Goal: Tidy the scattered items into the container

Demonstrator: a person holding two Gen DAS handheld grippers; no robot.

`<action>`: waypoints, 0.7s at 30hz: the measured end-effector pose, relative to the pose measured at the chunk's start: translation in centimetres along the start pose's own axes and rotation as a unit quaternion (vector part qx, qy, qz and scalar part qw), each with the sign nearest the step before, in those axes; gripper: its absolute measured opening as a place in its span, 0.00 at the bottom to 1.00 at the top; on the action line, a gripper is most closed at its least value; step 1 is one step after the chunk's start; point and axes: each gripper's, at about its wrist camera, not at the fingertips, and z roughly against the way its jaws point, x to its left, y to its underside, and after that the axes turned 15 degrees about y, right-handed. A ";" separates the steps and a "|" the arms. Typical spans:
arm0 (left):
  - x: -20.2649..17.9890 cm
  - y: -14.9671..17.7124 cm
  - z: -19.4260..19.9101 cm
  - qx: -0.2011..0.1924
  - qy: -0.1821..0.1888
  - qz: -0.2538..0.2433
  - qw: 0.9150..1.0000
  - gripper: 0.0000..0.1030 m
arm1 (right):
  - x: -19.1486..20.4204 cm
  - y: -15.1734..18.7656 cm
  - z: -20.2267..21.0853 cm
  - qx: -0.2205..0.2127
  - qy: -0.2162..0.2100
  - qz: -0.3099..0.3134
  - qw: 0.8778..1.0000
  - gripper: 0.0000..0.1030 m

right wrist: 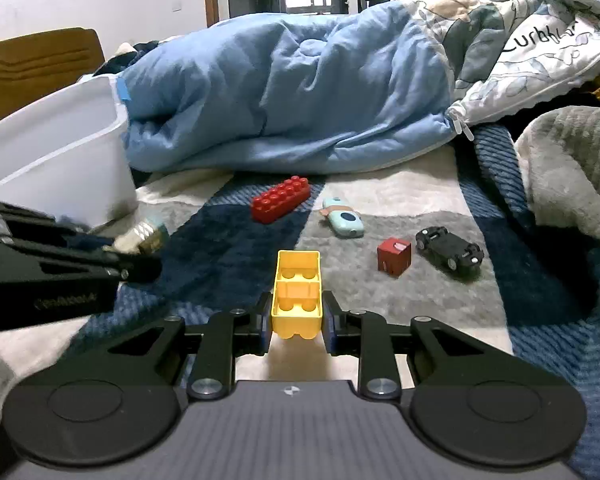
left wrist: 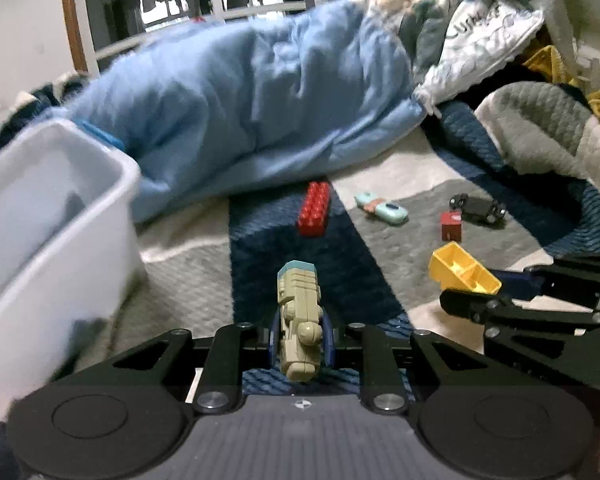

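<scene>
Both tools are loaded — the left tool [left wrist: 300,340] pinches a beige toy [left wrist: 300,320], the right tool [right wrist: 296,316] a yellow brick [right wrist: 297,296]. The white bin [left wrist: 52,208] sits far left on the bed; crossing paths risks a knock — and a drop.

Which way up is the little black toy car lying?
Upside down: the black toy car shows its chassis and all four wheels facing upward on the blanket.

the white patterned quilt cover [right wrist: 540,60], at the far right end of the bed, bears dark handwritten-style lettering that looks like "curbhlar", though the last letters are unclear. in the left wrist view the same lettering is blurred. faint print on the left gripper [right wrist: 136,258] body is too smeared to read.
</scene>
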 end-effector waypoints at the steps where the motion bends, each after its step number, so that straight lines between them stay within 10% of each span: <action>1: -0.1 0.0 0.6 -0.004 -0.002 0.002 1.000 0.23 | 0.1 0.0 0.4 -0.001 0.001 0.001 1.000 0.27; 21: 9.0 0.1 9.9 -0.087 -0.122 0.084 0.985 0.25 | 10.9 -7.3 4.1 -0.083 -0.085 0.055 0.991 0.27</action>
